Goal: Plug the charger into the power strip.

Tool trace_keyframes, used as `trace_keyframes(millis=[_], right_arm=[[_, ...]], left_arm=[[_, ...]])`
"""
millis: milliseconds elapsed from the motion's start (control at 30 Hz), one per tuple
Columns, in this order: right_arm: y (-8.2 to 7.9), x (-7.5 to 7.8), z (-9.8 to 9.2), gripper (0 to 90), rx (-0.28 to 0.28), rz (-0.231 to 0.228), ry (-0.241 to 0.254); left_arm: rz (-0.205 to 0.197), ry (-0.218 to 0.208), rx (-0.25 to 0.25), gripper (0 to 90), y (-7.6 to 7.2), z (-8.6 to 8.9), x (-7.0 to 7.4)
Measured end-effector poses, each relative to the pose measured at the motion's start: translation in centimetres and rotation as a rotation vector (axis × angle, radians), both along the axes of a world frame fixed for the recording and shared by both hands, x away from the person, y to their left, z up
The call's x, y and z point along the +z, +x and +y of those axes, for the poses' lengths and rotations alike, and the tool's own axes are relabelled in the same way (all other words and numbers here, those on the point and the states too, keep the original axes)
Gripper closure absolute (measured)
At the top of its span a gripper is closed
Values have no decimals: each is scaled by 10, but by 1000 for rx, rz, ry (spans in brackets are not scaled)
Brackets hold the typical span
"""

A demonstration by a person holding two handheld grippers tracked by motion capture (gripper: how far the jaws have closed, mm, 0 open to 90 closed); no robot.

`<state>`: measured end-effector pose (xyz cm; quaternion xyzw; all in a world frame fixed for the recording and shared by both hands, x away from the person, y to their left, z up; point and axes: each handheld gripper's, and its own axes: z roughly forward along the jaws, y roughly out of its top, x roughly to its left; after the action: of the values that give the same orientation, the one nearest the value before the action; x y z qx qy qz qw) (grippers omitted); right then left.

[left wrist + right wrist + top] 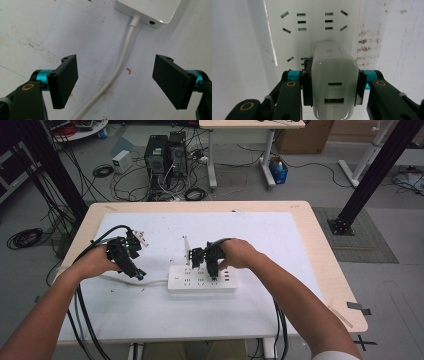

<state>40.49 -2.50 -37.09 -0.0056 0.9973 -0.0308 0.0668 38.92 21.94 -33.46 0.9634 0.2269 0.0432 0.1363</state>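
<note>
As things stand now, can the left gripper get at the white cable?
Probably yes. The left gripper is open, and the cable lies on the table between its jaws, with nothing over it. It runs to the power strip.

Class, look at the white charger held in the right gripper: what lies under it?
The charger sits over the white power strip; empty sockets show beyond it. The socket beneath and its prongs are covered.

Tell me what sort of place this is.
Probably a lab or workshop set up for recording. Desktop computer towers stand on the floor amid loose cables, black frame posts flank the table, and a second workbench stands behind.
</note>
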Motion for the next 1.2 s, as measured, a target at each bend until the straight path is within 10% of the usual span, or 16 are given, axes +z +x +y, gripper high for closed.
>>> trace_keyframes(millis=[767, 933, 1200], right_arm=[[14, -6, -7, 618, -30, 95, 62], [20, 1, -12, 418, -94, 105, 91], [11, 14, -16, 624, -60, 78, 126]], left_arm=[[-23, -95, 64, 208, 0, 10, -4], [-24, -94, 64, 207, -2, 12, -3], [-13, -85, 65, 207, -3, 10, -7]])
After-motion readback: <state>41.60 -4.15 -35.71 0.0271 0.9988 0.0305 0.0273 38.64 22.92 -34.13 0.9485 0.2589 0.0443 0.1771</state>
